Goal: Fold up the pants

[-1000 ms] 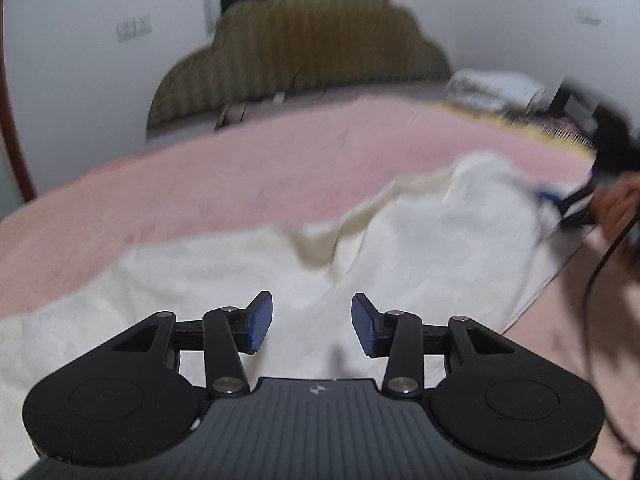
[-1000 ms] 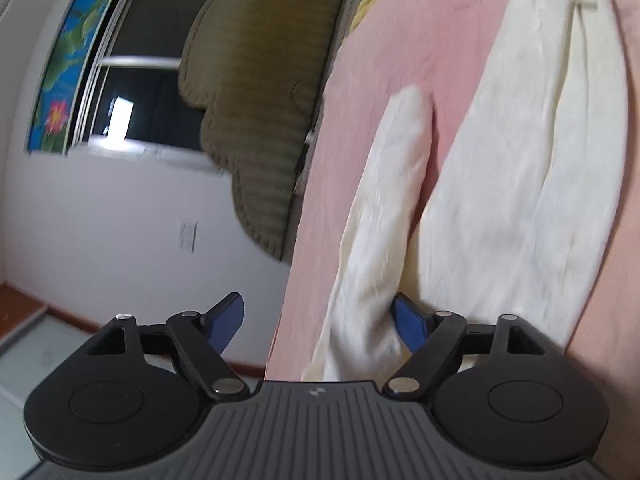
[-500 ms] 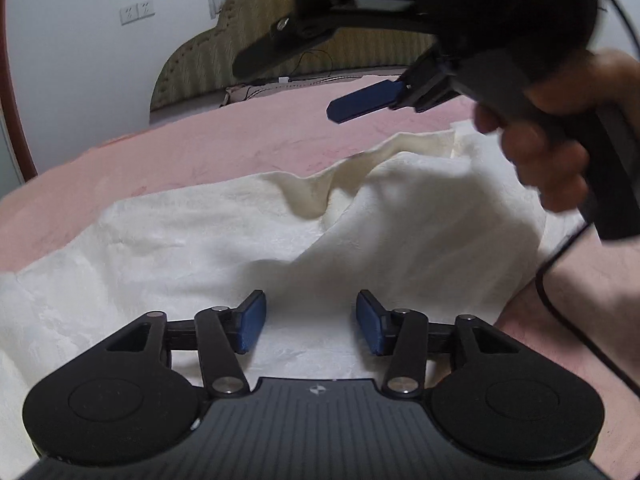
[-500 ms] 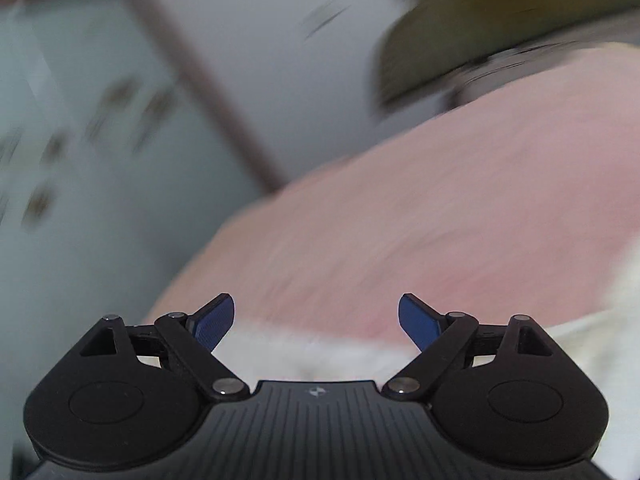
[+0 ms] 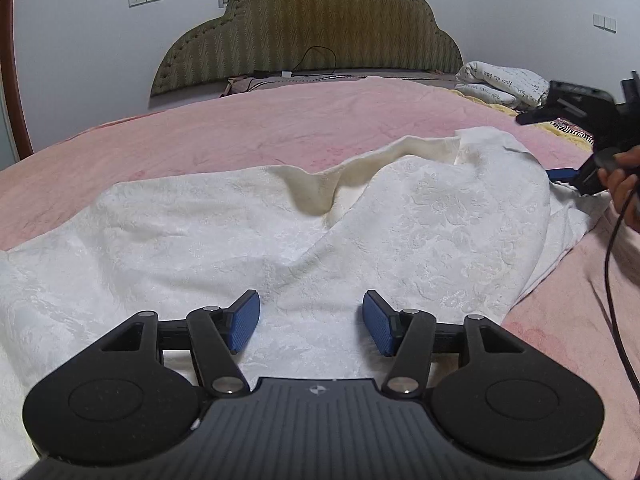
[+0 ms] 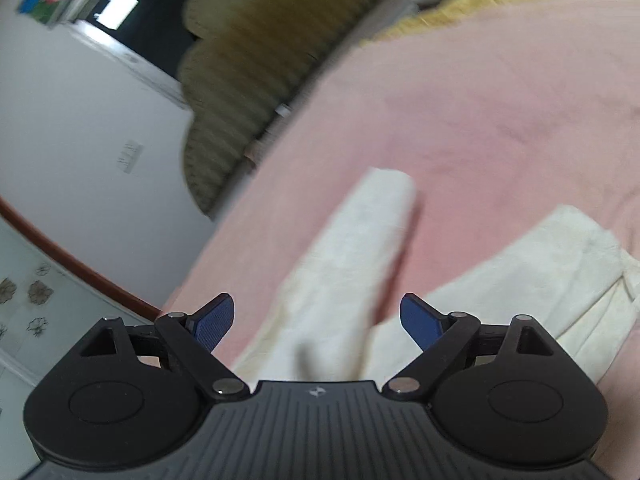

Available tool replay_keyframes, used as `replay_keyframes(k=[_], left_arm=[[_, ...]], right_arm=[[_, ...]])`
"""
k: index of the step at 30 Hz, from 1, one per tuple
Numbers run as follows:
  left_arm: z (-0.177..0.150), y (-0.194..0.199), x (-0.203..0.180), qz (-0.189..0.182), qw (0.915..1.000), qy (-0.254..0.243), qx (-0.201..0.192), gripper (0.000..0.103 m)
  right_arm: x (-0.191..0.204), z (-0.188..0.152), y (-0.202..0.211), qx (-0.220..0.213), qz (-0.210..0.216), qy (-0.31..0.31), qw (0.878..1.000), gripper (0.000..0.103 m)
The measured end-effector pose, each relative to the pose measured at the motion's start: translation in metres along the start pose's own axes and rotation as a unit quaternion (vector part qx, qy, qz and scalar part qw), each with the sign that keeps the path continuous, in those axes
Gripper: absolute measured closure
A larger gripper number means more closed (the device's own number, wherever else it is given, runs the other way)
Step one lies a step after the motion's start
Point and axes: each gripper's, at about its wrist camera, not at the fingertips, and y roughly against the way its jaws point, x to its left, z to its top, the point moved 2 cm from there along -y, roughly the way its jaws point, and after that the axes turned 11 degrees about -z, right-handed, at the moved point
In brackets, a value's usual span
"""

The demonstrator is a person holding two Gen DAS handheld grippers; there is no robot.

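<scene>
The left tongs (image 5: 311,322) hang low over the near part of the white pants (image 5: 240,240), their blue pads (image 5: 243,322) apart and still spreading, with bare cloth showing in the gap and nothing pinched. The right tongs (image 6: 316,322) stand wide open above the pants (image 6: 352,264) too, gripping nothing; in the left view they appear at the far right edge (image 5: 568,174), held in a hand (image 5: 622,184), one blue pad lying just beside the right end of the cloth. The pants lie spread across the pink bed cover (image 5: 280,128), mostly flat on the left, rumpled and humped toward the right, with a fold turned up along the far edge. From the right tongs' blurred view one leg runs away toward the far side and a broader piece lies to its right, pink cover showing between them. Beyond the bed stands an olive padded headboard (image 5: 312,28) against a white wall, and a folded patterned blanket (image 5: 504,82) sits at the far right corner.
</scene>
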Motion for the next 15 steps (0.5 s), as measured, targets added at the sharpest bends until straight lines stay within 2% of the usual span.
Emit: replay_keyframes(k=[2, 3, 4, 5, 7, 9, 11, 13, 14, 15], left_arm=[[0.000, -0.001, 0.000, 0.000, 1.0000, 0.000, 0.000, 0.041], [0.000, -0.001, 0.000, 0.000, 1.0000, 0.000, 0.000, 0.041], [0.000, -0.001, 0.000, 0.000, 1.0000, 0.000, 0.000, 0.041], [0.000, -0.001, 0.000, 0.000, 1.0000, 0.000, 0.000, 0.041], [0.000, -0.001, 0.000, 0.000, 1.0000, 0.000, 0.000, 0.041], [0.000, -0.001, 0.000, 0.003, 1.0000, -0.001, 0.001, 0.040], [0.000, -0.001, 0.000, 0.004, 1.0000, 0.000, 0.001, 0.039], [0.000, -0.001, 0.001, 0.004, 1.0000, 0.000, 0.001, 0.039], [0.000, -0.001, 0.000, 0.004, 1.0000, -0.001, 0.001, 0.039], [0.000, -0.001, 0.000, 0.003, 1.0000, 0.000, 0.001, 0.039]], right_arm=[[0.003, -0.004, -0.013, -0.013, -0.004, 0.028, 1.000, 0.013], [0.012, -0.004, -0.017, -0.020, -0.001, 0.047, 0.999, 0.034], [0.023, -0.005, -0.021, -0.024, 0.001, 0.064, 0.998, 0.082], [0.035, -0.007, -0.021, -0.030, 0.000, 0.075, 0.997, 0.092], [0.067, -0.020, -0.011, -0.043, 0.039, 0.121, 0.991, 0.094], [0.119, -0.048, 0.003, -0.052, 0.072, 0.210, 0.974, 0.094], [0.169, -0.090, 0.008, -0.013, 0.130, 0.302, 0.944, 0.093], [0.210, -0.138, 0.012, 0.044, 0.177, 0.385, 0.905, 0.083], [0.219, -0.154, 0.017, 0.055, 0.197, 0.401, 0.893, 0.080], [0.222, -0.162, 0.022, 0.061, 0.218, 0.401, 0.888, 0.079]])
